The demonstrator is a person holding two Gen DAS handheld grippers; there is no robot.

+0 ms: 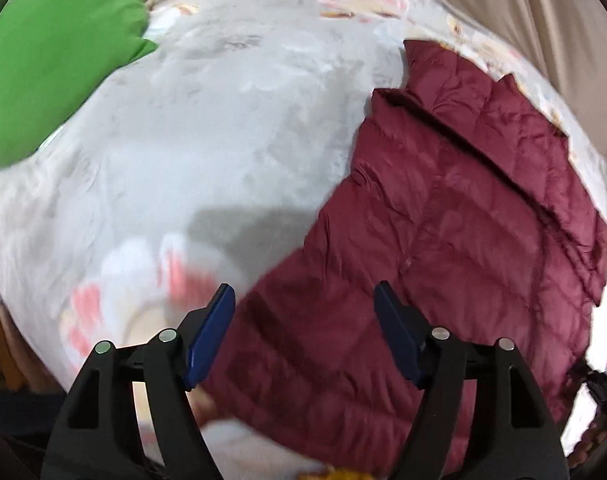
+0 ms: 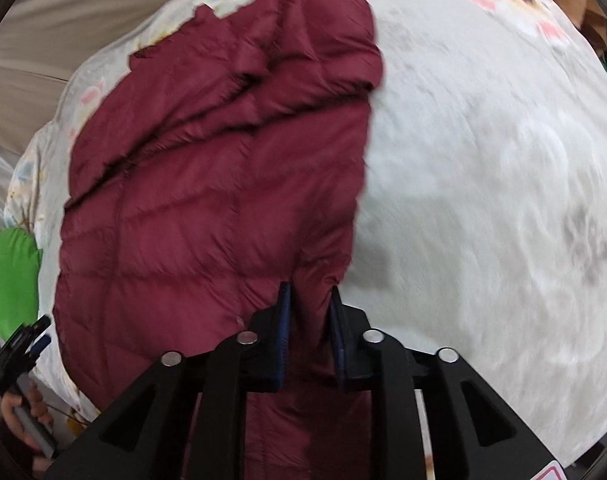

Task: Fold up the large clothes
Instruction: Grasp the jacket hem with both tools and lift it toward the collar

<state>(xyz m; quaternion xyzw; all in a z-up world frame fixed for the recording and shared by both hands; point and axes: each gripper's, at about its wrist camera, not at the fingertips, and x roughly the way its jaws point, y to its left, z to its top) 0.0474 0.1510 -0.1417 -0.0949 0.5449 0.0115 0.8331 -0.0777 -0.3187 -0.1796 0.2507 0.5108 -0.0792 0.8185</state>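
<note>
Pillow [image 1: 59,60], green, at blanket's [image 1: 207,128] far left edge. Left gripper [image 1: 303,300]: jaws apart, hovering over jacket's [image 1: 443,240] near left edge, nothing gripped. Jacket, maroon quilted, lies spread on blanket's right part. Right gripper [image 2: 309,300]: clamped on jacket's near hem [image 2: 309,320], fabric bunched between pads.

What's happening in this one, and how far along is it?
A person is folding a maroon quilted jacket spread on a pale floral bedspread. The right gripper has a bunched edge of the jacket between its fingers. The left gripper hangs open above the jacket's near edge, holding nothing. A green cloth lies off to one side.
</note>
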